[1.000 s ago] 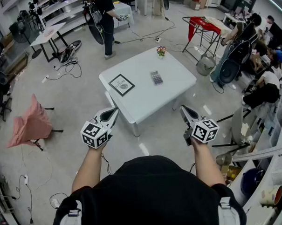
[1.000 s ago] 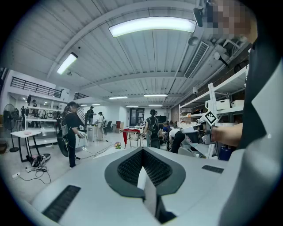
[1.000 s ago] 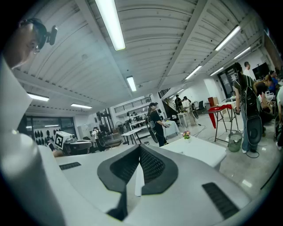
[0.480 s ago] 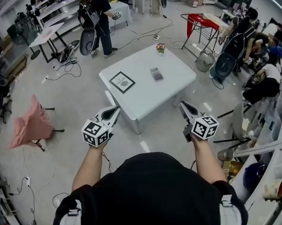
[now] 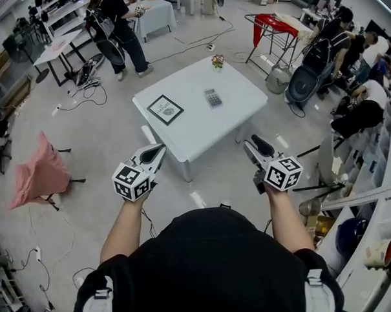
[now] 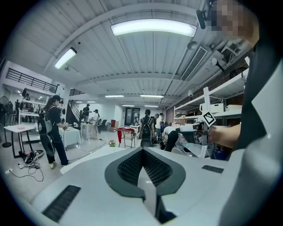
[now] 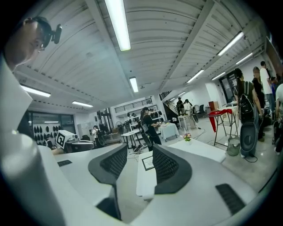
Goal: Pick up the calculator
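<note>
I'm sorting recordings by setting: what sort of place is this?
Probably a lab or workshop hall, not a home: cables trail over the bare floor, storage shelves line one side, and a standing person wears equipment on the back.

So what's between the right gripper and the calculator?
Head view: beyond the right gripper, its empty jaws opening, only floor, then the table's bare top up to the calculator.

A calculator (image 5: 212, 98) is being borne near the middle of the table (image 5: 201, 136), with a framed card (image 5: 165, 109) lying to its left and a flower pot (image 5: 217, 60) behind it at the far edge. A draped chair (image 5: 38, 172) is being kept well left of the table.
</note>
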